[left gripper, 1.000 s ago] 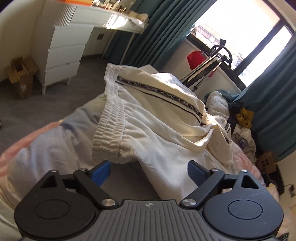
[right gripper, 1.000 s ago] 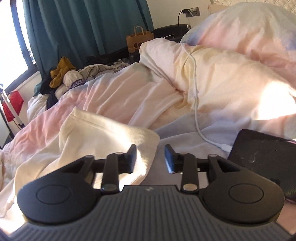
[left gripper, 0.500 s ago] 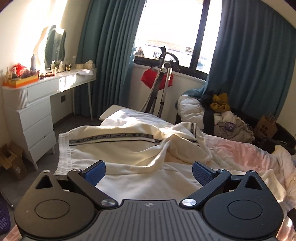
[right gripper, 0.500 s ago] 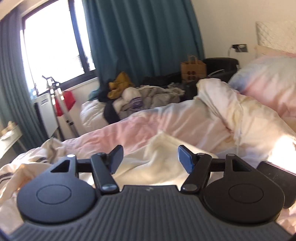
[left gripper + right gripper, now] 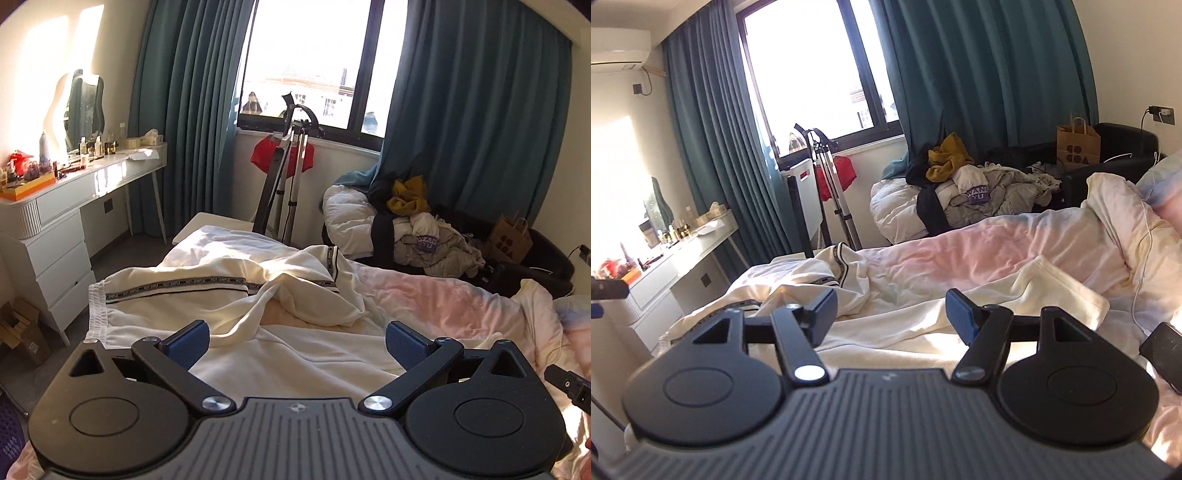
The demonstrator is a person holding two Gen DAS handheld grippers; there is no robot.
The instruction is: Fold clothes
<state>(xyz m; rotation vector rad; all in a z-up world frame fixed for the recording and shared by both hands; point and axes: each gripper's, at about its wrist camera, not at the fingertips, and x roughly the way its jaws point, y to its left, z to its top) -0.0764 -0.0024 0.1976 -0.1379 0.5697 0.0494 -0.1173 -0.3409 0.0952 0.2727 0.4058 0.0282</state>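
Cream trousers point(image 5: 229, 299) with a black lettered side stripe lie crumpled on the bed, waistband at the left edge. They also show in the right wrist view point(image 5: 923, 321), with a leg cuff at the right. My left gripper point(image 5: 297, 343) is open and empty, held above the trousers. My right gripper point(image 5: 890, 314) is open and empty, also above the trousers.
The bed has a pink and blue duvet point(image 5: 461, 299). A pile of clothes point(image 5: 413, 229) sits on a black sofa beyond it. A white dresser point(image 5: 55, 229) stands left. A folded stand point(image 5: 284, 177) is by the window. A black phone point(image 5: 1165, 354) lies at the right.
Both grippers have lifted and tilted up from the bed, so the room shows. The right gripper's jaws have opened wider; the left stayed open.
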